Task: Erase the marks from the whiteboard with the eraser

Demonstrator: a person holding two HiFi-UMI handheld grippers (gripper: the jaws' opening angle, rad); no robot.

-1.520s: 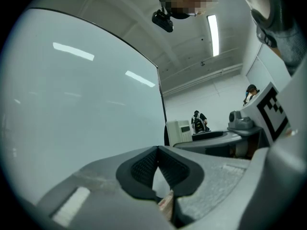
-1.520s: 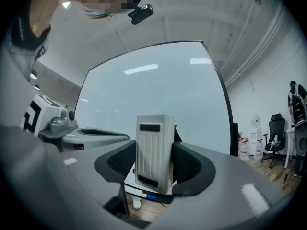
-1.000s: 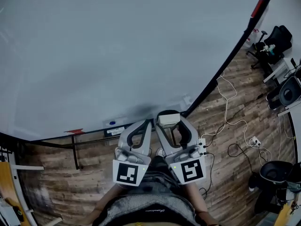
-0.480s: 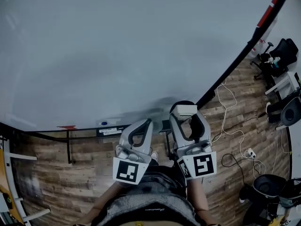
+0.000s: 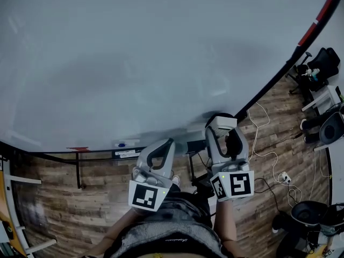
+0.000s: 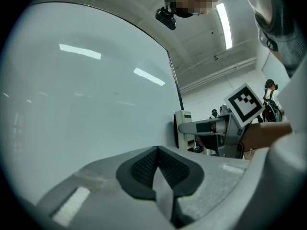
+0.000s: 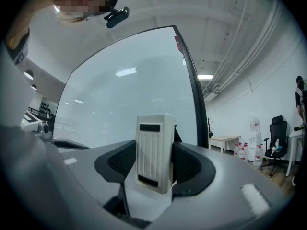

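R gripper [image 7: 154, 163] is clamped on the eraser [image 7: 154, 150], held upright near the whiteboard's [image 5: 134, 52] lower edge, prob. ready to press vs. the board. L gripper [image 6: 157, 169] has jaws together, empty, parked low alongside, out of the way. Cables [image 5: 263, 130] and chair [image 5: 322, 58] sit off to the right; nothing blocks the board, no marks made out.
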